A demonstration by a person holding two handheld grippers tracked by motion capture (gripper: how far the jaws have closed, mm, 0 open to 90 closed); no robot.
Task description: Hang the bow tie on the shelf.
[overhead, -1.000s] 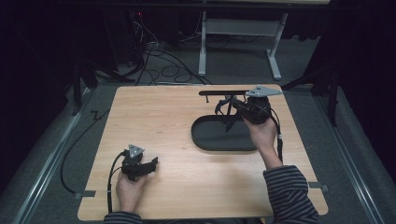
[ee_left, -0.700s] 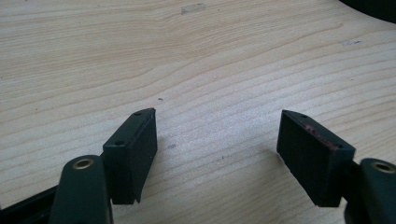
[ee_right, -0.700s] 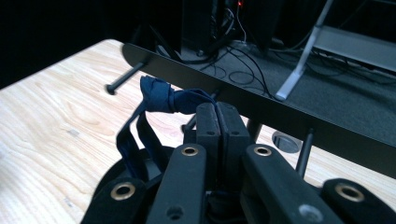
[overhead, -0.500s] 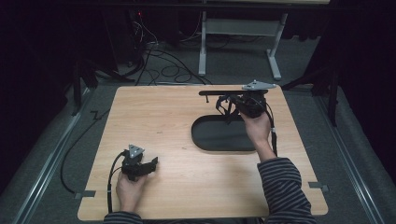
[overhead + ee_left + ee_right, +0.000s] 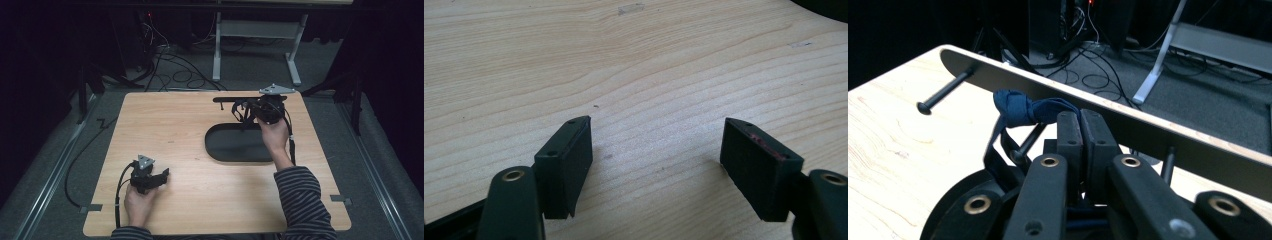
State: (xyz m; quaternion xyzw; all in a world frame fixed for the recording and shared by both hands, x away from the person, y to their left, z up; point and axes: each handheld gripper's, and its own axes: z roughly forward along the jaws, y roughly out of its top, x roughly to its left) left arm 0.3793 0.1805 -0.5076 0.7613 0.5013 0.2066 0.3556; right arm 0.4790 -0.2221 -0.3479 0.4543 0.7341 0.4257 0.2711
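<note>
Since the earlier frames the right claw [image 5: 248,109] has moved a little toward the far edge of the table [image 5: 165,125], closer to the dark rack [image 5: 239,98] with pegs that stands there; the left claw [image 5: 159,176] has stayed at its place near the front left.

What the right claw carries is a dark blue strap [image 5: 1020,109] of cloth, with a knot in it. I judge it to be very light and soft; it has no stiffness, so it will hang and swing, and a loop of it can easily catch on a peg [image 5: 943,93] or slip off again. It is not fragile and not slippery. The best place to hold seems just behind the knot, because the knot is thick and stops the cloth from sliding through the pads.

In the right gripper view the jaws of the right claw are pressed together, with the cloth pinched between them; the knot sits just above the tips, and thin loops hang down beside a peg of the rack. The strap is thus at the far right of the table, above the far end of the black oval tray [image 5: 235,145].

The left claw is released, jaws wide apart, nothing between them, resting low over bare wood.
</note>
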